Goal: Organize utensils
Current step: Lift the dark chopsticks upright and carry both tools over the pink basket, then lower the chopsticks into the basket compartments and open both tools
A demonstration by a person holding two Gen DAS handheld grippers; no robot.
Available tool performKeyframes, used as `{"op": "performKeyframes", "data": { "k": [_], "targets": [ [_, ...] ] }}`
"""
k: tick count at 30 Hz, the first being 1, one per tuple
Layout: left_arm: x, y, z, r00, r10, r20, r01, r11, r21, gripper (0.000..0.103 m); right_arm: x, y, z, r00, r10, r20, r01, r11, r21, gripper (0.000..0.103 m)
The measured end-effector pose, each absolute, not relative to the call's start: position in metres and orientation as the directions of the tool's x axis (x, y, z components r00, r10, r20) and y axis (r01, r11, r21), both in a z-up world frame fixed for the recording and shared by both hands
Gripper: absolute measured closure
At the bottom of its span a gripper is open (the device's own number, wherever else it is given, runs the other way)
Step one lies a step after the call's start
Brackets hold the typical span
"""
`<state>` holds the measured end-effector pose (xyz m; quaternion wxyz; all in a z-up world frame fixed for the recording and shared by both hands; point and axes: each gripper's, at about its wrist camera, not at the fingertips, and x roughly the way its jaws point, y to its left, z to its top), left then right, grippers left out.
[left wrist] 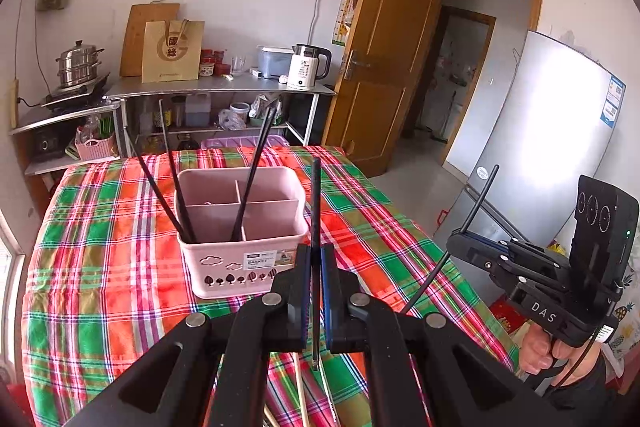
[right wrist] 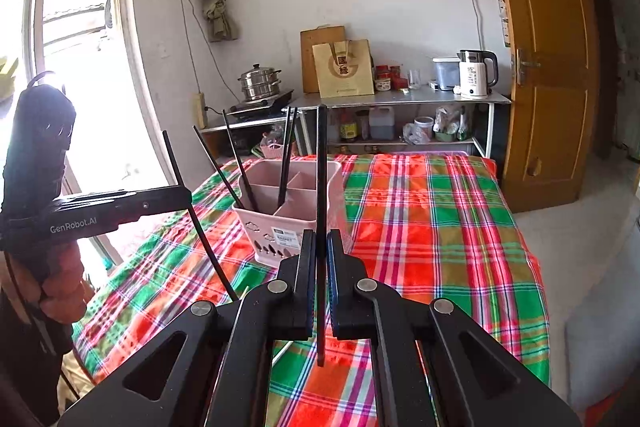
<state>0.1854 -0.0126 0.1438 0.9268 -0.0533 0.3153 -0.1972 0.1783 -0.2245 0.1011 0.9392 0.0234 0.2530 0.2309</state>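
Plaid-covered table (left wrist: 120, 267): serves as work surface. Pink divided basket (left wrist: 240, 267) set mid-table, within reach of both grippers; four black chopsticks (left wrist: 176, 195) already leaning in its compartments. Left gripper (left wrist: 316, 267) clamped on one black chopstick (left wrist: 316, 195), held upright above table, presumably for dropping in. Right gripper (right wrist: 318, 259) likewise clamped on another (right wrist: 321, 167). Pale chopsticks (left wrist: 300, 387) lying near edge, unsorted. Slim, straight, matte sticks.

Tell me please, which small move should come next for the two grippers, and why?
Probably carry both toward the pink basket. The left gripper and the right gripper each clamp one black chopstick, and other black chopsticks already stand in it.
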Motion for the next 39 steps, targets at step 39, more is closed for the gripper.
{"op": "performKeyframes", "data": {
  "k": [39],
  "targets": [
    [0.304,0.066,0.185,0.813,-0.291,-0.505,0.208,0.954,-0.216,0.099,0.299,-0.119,0.127,0.778,0.511,-0.365,-0.480,0.859,0.180,0.098]
  ]
}}
